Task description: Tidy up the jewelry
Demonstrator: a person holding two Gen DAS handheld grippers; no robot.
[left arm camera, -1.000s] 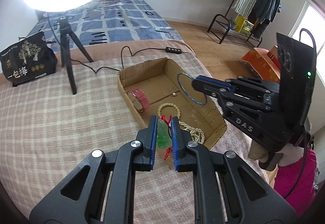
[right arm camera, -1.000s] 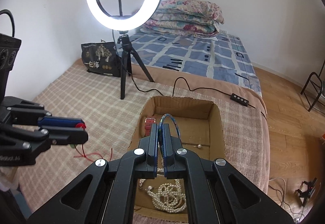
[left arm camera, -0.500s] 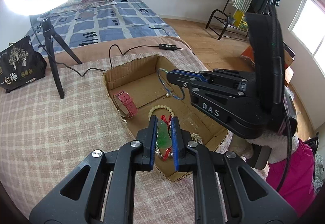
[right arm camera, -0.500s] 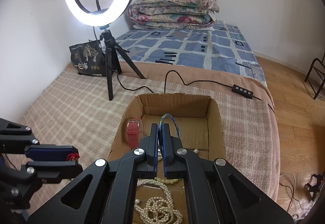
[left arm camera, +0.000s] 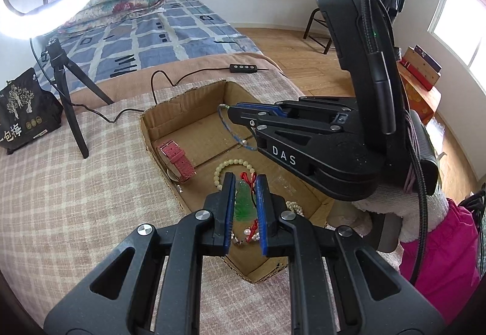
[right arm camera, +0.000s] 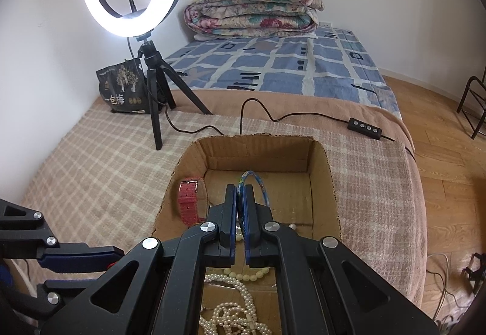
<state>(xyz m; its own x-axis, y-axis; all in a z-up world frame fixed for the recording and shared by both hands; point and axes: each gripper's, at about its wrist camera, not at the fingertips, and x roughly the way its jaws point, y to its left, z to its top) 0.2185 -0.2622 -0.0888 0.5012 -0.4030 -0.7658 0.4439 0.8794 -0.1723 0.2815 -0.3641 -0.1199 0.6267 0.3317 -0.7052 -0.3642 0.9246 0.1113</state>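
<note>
An open cardboard box (left arm camera: 170, 113) (right arm camera: 328, 170) rests on the checked blanket. My left gripper (left arm camera: 244, 183) is shut on a green pendant (left arm camera: 243, 203) with a red cord, held over the box's near part. Over the middle of the box, my right gripper (right arm camera: 240, 192) (left arm camera: 231, 114) is shut on a thin blue bangle (right arm camera: 261, 186) (left arm camera: 226, 129). Inside the box lie a pink watch strap (left arm camera: 177, 160) (right arm camera: 189, 201), a pale bead bracelet (left arm camera: 226, 166) and a white pearl necklace (right arm camera: 234, 304).
A ring light on a black tripod (right arm camera: 155, 98) stands on the blanket behind the box, its cable and switch (right arm camera: 364, 128) trailing past the far wall. A black bag (right arm camera: 124, 90) sits by the wall. A person's pink sleeve (left arm camera: 437, 243) is at the right.
Both grippers moved forward and down over the box, each still holding its piece. The green pendant now hangs above the box's inside instead of at its near edge.
</note>
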